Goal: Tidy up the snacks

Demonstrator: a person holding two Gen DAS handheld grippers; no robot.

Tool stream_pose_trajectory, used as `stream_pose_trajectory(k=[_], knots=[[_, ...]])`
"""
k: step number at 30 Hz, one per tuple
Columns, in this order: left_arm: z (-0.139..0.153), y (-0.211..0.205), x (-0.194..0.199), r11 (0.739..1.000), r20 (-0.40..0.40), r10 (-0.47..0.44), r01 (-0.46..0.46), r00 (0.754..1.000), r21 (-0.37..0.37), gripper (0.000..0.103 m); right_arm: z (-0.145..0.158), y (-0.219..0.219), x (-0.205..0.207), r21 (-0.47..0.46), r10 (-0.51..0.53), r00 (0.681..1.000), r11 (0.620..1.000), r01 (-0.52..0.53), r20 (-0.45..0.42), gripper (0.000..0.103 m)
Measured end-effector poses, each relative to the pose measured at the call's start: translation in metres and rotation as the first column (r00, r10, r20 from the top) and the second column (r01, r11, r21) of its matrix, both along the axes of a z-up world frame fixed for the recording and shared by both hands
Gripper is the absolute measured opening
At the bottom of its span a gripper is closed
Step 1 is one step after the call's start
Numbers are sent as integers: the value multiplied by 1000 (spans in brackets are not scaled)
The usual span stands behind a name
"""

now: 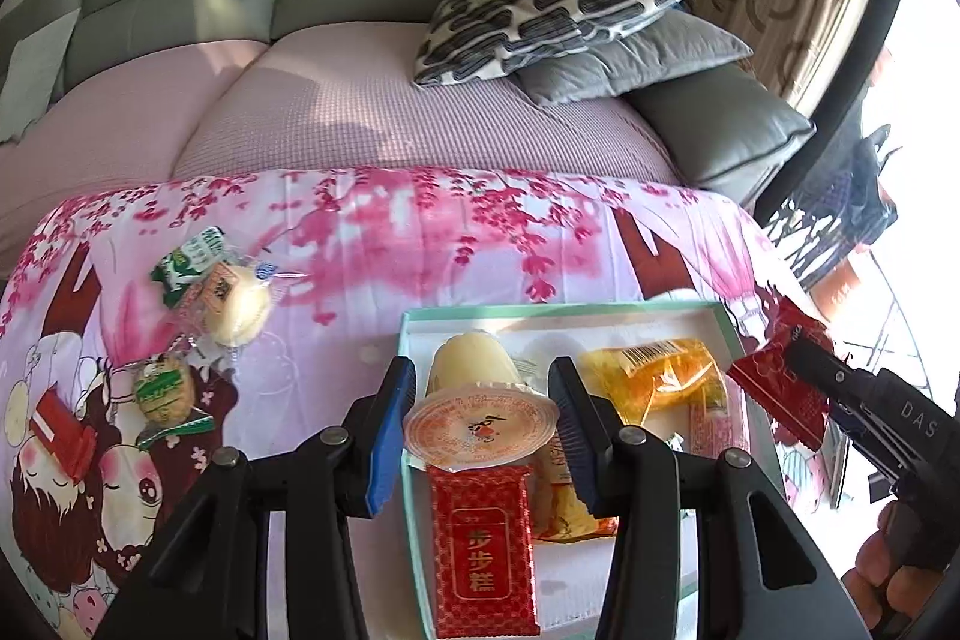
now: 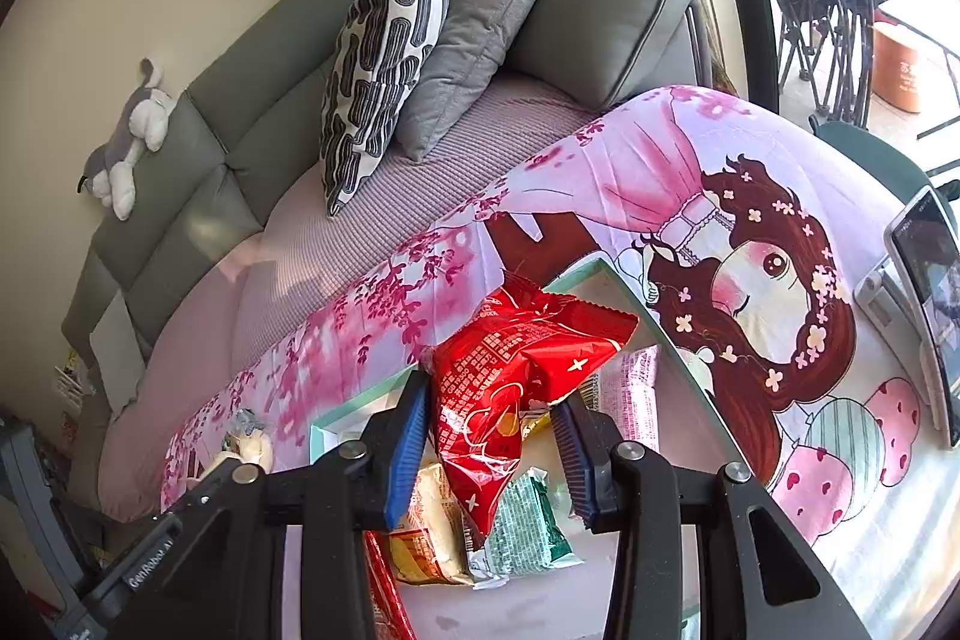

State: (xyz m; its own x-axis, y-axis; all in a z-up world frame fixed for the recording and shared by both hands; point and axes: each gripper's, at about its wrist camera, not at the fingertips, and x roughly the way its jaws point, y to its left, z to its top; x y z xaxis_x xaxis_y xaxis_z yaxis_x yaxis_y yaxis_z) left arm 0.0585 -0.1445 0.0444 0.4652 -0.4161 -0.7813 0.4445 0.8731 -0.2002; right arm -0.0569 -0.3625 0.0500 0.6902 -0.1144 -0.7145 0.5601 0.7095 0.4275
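A shallow box with a mint-green rim (image 1: 564,311) lies on the pink printed cloth and holds several snacks. My left gripper (image 1: 483,403) hovers over its left part, jaws around an orange-lidded jelly cup (image 1: 477,427); contact with the pads is unclear. A red packet with gold characters (image 1: 483,550) lies below the cup, a yellow packet (image 1: 660,379) to its right. My right gripper (image 2: 492,430) is shut on a red snack bag (image 2: 516,370) and holds it above the box rim (image 2: 630,292). It shows at the right in the left wrist view (image 1: 780,388).
Loose snacks lie on the cloth left of the box: a pale round bun in wrap (image 1: 237,310), a green-labelled packet (image 1: 159,388), a red packet (image 1: 57,424). A phone on a stand (image 2: 924,304) is at the right. Sofa with cushions (image 1: 558,10) behind.
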Motion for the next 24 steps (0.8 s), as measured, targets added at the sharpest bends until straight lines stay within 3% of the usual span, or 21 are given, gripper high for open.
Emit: stream_pose_trajectory(k=[12,24], knots=[[-32,-36,4,997,-28,-45,47,999,63,48,-28,0,10,65,49,997,997,-45,-64,43],[-45,-57,17,995,-28,-55,57,998,77,48,-51,-2,20,110,88,987,991,-73,-132,43]])
